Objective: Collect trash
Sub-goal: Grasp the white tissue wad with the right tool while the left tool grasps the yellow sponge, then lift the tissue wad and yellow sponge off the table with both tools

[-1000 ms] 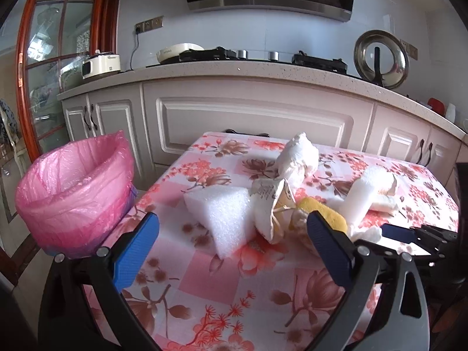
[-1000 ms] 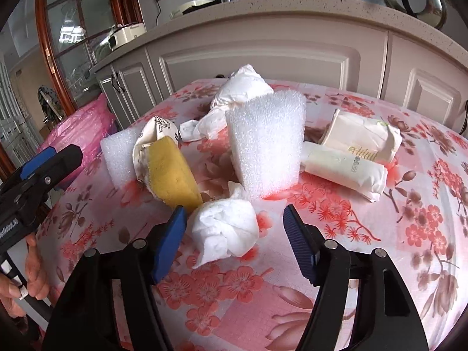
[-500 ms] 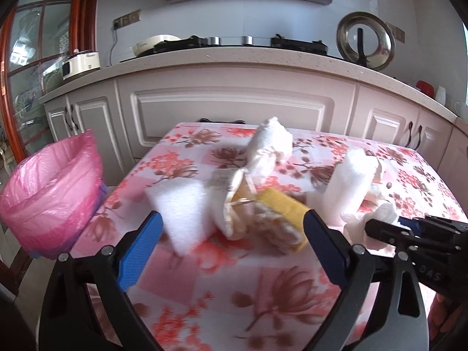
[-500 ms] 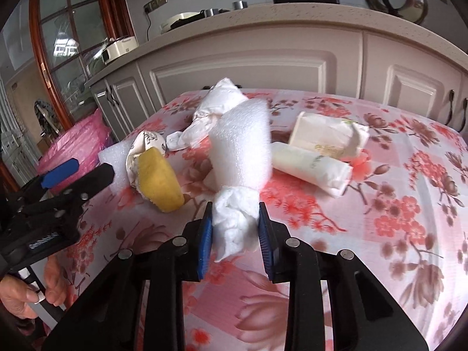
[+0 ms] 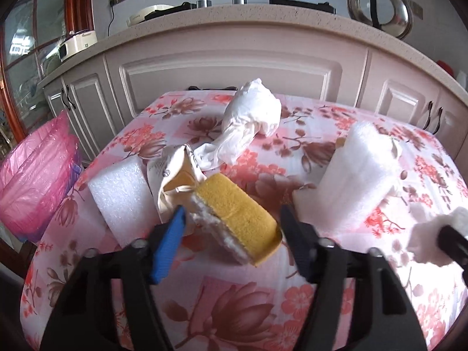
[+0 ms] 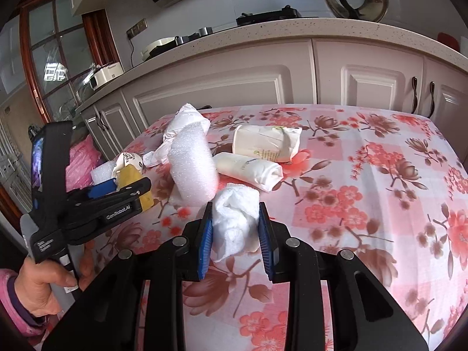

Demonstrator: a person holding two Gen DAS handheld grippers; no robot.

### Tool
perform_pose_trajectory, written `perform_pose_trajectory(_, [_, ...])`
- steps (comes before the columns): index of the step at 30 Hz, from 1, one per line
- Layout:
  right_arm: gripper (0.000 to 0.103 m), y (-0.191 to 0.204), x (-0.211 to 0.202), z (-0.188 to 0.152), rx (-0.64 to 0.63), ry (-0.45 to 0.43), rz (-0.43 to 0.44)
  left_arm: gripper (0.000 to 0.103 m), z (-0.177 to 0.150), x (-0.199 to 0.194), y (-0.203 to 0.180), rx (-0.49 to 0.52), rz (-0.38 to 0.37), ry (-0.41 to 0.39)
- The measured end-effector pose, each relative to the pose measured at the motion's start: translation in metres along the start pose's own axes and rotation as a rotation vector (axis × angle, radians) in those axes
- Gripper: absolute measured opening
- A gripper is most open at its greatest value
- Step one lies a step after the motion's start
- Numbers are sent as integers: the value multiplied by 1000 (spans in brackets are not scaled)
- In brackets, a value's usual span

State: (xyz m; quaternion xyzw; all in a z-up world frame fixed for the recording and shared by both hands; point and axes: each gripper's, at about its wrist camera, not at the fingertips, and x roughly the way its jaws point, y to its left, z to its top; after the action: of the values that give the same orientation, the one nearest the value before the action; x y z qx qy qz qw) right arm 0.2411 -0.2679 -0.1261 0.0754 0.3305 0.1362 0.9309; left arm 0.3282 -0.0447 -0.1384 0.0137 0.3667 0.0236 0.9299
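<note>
My right gripper [image 6: 235,232] is shut on a crumpled white tissue wad [image 6: 235,223] and holds it just above the floral tablecloth. My left gripper [image 5: 231,228] is around a yellow sponge [image 5: 234,212], its jaws partly closed with each side close to the sponge; I cannot tell if they grip it. The sponge leans on a crumpled paper cup [image 5: 172,175]. A pink-lined trash bin [image 5: 35,175] stands left of the table.
On the table [image 6: 380,204] lie a white foam block [image 5: 122,190], an upright foam piece [image 6: 193,169], a knotted white plastic bag [image 5: 251,117] and two wrapped white packets [image 6: 266,143]. Kitchen cabinets and a counter stand behind.
My right gripper closed on the tissue wad and lifted it. My left gripper moved forward over the yellow sponge and narrowed its jaws around it.
</note>
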Motion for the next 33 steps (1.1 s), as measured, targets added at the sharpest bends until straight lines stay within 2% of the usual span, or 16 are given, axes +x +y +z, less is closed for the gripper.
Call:
perform_pose_trajectory(3, [29,-2,-1,-1,0,-3,3,27,-3,-2,-3,31,2,-8])
perform_pose_trajectory(18, [29,35,-9,-10,-71,-9,22,24,-46,-78,11,99,-94,-138])
perform_pose_trajectory(23, [29,52,-17,-16,-98,-17,29,24,-57,-99,19,119,-92,-193])
perform_pose_trajectory(33, [29,97,-22,-14,-180,-30,79,24,-64,-132,57,84,-44,-283])
